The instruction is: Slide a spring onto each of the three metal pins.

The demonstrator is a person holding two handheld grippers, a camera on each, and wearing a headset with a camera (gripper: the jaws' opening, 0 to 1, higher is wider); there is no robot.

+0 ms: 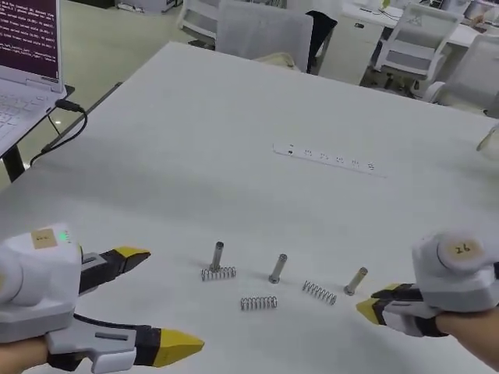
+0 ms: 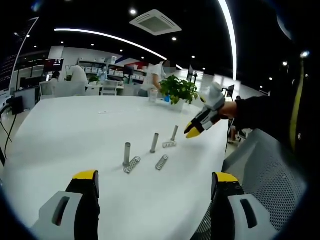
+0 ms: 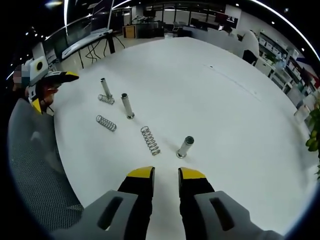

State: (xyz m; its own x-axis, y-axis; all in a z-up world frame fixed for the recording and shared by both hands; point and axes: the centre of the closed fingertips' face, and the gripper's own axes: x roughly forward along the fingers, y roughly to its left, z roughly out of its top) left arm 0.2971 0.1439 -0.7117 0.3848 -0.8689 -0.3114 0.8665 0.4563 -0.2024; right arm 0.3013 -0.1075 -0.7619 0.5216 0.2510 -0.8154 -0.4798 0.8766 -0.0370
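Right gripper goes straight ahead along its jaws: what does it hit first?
Likely the nearest metal pin, standing just ahead of the right gripper; the spring lies a little aside. Gripper height is unclear.

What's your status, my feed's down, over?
Left gripper wide open, right gripper barely open, both empty. Three springs lying beside three standing pins, none threaded. Nothing blocking.

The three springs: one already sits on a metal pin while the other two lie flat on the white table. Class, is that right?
Not right. No spring sits on a pin: the left spring, middle spring and right spring all lie flat on the white table, near the upright metal pins. The head view shows it.
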